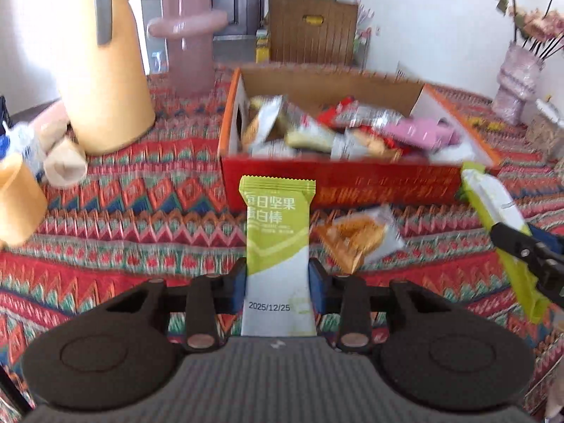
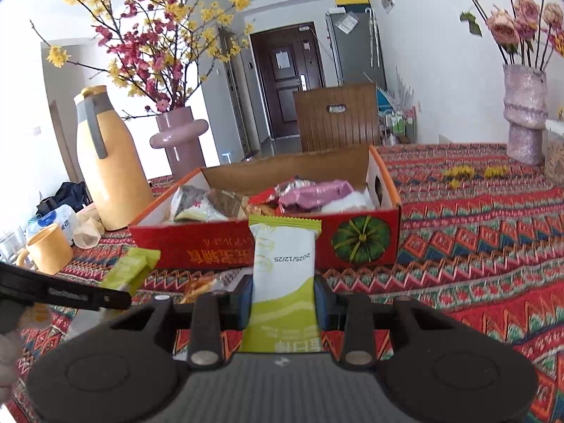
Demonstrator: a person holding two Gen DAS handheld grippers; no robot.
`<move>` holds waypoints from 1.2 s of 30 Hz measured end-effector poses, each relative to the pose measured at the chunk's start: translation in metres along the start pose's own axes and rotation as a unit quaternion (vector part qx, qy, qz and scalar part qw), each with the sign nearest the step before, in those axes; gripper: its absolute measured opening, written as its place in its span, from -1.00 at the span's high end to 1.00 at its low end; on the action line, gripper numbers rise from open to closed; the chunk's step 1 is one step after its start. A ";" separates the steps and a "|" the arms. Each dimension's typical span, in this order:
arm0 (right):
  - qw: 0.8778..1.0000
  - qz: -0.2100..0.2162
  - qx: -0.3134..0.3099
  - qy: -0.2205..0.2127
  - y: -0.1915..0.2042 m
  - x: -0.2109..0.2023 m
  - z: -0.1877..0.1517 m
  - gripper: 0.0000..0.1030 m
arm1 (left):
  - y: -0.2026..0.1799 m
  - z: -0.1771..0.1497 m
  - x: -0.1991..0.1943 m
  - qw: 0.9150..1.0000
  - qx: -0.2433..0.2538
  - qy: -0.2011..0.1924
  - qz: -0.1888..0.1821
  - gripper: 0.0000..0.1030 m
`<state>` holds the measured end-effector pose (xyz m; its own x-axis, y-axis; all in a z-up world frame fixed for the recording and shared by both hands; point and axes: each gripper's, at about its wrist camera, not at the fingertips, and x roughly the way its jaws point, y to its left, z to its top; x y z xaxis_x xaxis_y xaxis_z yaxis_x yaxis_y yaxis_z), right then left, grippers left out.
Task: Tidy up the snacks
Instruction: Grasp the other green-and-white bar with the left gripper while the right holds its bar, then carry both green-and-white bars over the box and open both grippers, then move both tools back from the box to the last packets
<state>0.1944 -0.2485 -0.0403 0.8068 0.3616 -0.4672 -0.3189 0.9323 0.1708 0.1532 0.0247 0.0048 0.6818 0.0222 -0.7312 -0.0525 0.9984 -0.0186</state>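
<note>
My left gripper (image 1: 277,283) and right gripper (image 2: 283,305) each clamp a green-and-white foil-wrapped nut bar (image 1: 277,246) (image 2: 283,275) across its width, held upright before the red cardboard snack box (image 1: 338,185). Light, slick, crushable: I judge mid-body holds safest.

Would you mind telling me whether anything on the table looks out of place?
One orange snack packet lies loose on the tablecloth before the red box, outside it. Yellow petals are scattered near the purple vase.
</note>
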 end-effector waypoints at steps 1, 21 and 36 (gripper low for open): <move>1.000 -0.001 -0.004 -0.004 0.000 0.001 0.004 0.34 | -0.001 0.006 -0.004 1.000 0.002 -0.009 -0.002 0.30; 0.997 -0.045 -0.032 -0.058 -0.008 0.104 0.102 0.33 | -0.025 0.125 0.050 0.995 -0.008 -0.095 0.003 0.28; 0.995 -0.067 -0.030 -0.068 -0.023 0.117 0.098 -0.75 | -0.018 0.118 0.053 0.991 -0.018 -0.129 0.009 -0.91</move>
<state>0.3453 -0.2264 -0.0137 0.9026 0.2356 -0.3604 -0.2294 0.9714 0.0605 0.2761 0.0137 0.0467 0.8443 0.0577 -0.5327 -0.0896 0.9954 -0.0341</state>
